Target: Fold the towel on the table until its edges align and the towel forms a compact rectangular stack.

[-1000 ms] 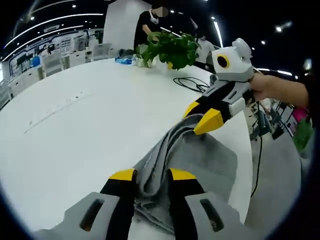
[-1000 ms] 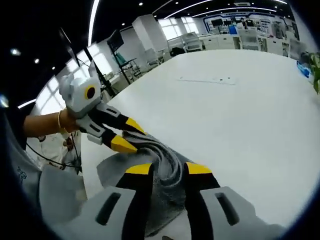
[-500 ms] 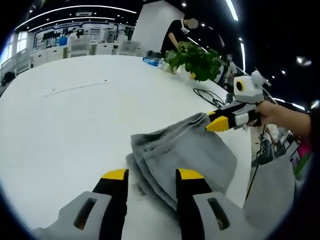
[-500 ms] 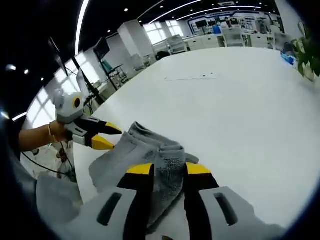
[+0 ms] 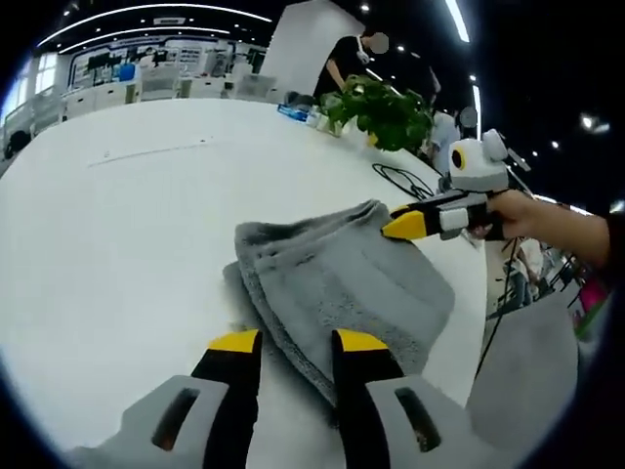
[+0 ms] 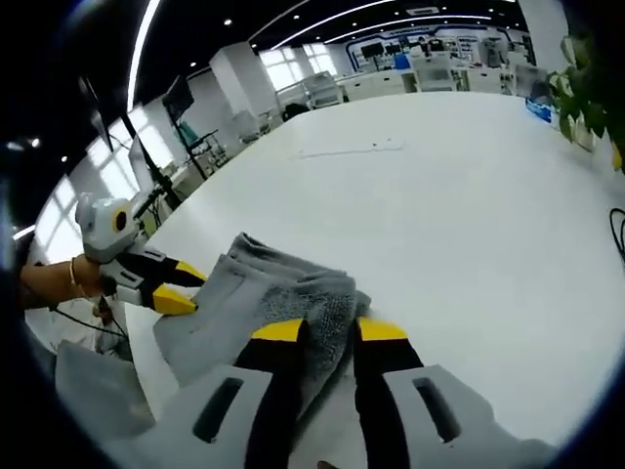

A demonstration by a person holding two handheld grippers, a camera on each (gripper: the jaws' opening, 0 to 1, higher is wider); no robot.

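Lying folded on the white table [image 5: 127,225], the grey towel [image 5: 342,283] is a rough rectangle w/ several layers stacked along its near-left edge in left gripper view; edges not neatly flush, one lower layer pokes out on the left side.

Left gripper [image 5: 290,342]: yellow-tipped jaws narrowly apart, tips at the towel's near edge. Towel's nearest corner is hidden behind the jaws, so can't tell if they pinch cloth or just sit beside it. Right gripper view shows same gripper [image 6: 181,291] from the side, tips at the towel [image 6: 264,308] edge; looks nearly closed but contact too small to make out.

Right gripper [image 6: 327,332]: jaws narrow w/ a fold of towel running down between them, so it's gripping cloth. Lower part of that fold is cut off behind the gripper body. In left gripper view the right gripper [image 5: 400,225] touches the towel's far corner, held by a hand [image 5: 513,213].

Only left gripper view gives the green plant [image 5: 381,107], a black cable [image 5: 405,181] on the table near it, and a person standing in the background, too dark for detail. Right gripper view has plant leaves at its right rim, cut off, plus a wrist w/ a bracelet [image 6: 73,278] and bright windows behind.
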